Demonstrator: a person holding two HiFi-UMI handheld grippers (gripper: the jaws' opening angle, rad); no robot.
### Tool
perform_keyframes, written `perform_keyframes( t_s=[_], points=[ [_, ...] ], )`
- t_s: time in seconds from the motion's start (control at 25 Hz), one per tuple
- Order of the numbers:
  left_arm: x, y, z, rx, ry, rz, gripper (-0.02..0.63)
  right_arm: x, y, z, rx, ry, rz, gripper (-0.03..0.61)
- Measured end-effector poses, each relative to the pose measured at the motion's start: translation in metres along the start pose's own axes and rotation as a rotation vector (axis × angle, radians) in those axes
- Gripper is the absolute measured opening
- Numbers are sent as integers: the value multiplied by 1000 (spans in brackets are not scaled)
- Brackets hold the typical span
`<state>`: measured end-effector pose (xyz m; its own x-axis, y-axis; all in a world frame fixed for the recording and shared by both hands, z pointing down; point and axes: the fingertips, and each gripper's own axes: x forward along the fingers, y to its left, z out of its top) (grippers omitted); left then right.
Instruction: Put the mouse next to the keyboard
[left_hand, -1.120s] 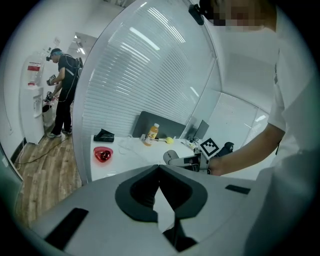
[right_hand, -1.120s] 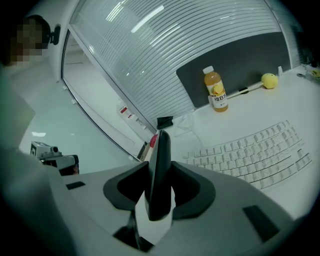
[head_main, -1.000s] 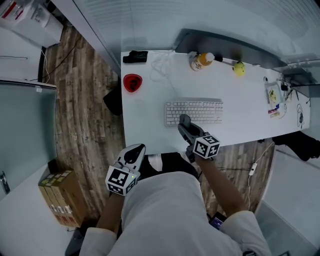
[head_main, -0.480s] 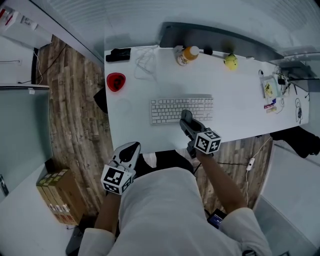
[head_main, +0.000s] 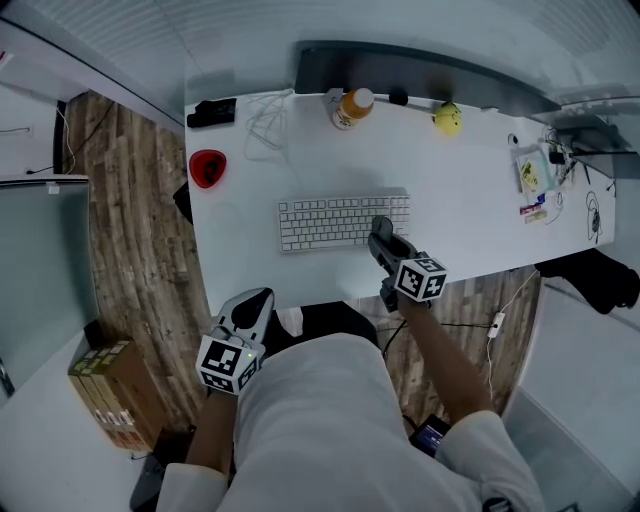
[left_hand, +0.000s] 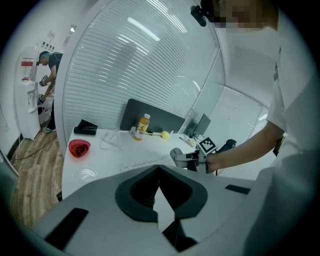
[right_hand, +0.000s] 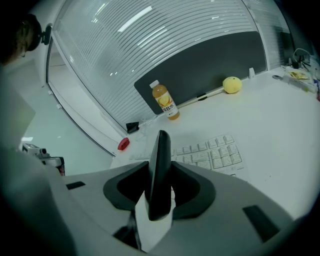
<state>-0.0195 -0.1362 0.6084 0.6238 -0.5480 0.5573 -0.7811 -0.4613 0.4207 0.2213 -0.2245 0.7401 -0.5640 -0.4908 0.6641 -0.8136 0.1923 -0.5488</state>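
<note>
Right claw (right_hand: 160, 192) is clamped on the slim mouse (right_hand: 159, 155), likely light, rigid and slippery, best pinched mid-body, keyboard (right_hand: 212, 156) just ahead; left claw (left_hand: 159, 172) closed, empty.

Cool, even, bluish light fills every view; the white desk (head_main: 470, 200) is bright, with only soft, faint shadows beside the keyboard (head_main: 340, 222) and the bottle (head_main: 350, 106). Bright streaks of glare cross the slatted wall (right_hand: 125, 35). Both gripper views bend straight lines strongly and darken to black at the corners; the mouse (right_hand: 159, 175), close to the lens, looks soft
</note>
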Motion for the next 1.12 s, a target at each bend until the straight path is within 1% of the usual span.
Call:
perform_keyframes(
  t_s=[0.28,0.76,1.0,1.12],
  points=[
    [16,-10,1,-1,13,2,18,-8,-43,6,15,6,-42,152],
    [33,-26,-9,-17,43,18,18,-28,-133,9,21,39,-163,152],
    [37,-31,-13,-24,52,33,18,-34,-158,9,21,54,-190,152],
    [38,-33,-16,-29,55,41,18,-29,-170,8,28,71,-187,152]
  ],
)
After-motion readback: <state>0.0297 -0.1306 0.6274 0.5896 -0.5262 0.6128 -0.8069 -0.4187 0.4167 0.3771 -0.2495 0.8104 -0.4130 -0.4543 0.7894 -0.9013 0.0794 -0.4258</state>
